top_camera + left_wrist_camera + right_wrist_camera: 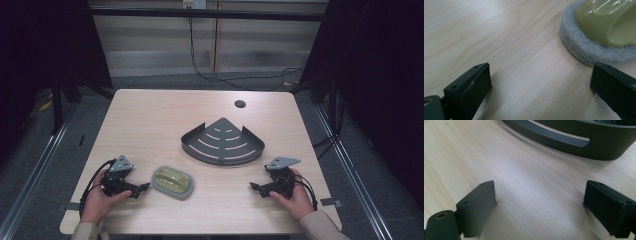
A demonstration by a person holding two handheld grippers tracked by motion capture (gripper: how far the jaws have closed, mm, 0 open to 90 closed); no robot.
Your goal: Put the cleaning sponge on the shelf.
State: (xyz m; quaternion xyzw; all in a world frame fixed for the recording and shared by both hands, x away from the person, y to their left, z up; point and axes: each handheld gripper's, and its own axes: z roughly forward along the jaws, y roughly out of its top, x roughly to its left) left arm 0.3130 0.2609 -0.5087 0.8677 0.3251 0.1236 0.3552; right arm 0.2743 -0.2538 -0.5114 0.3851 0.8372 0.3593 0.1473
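A scrubbing pad with a yellow-green plastic handle on a grey fibre base lies near the table's front, left of centre. In the left gripper view the pad fills the upper right corner, just beyond the right jaw. My left gripper rests on the table to the pad's left, open, with bare wood between its jaws. A dark grey fan-shaped corner rack sits mid-table; its curved rim crosses the top of the right gripper view. My right gripper stands open at the front right, nothing between its jaws.
A round cable hole is in the table near the back edge. Cables trail on the floor behind the table. Dark curtains flank both sides. Bare wood spreads across the table's back left.
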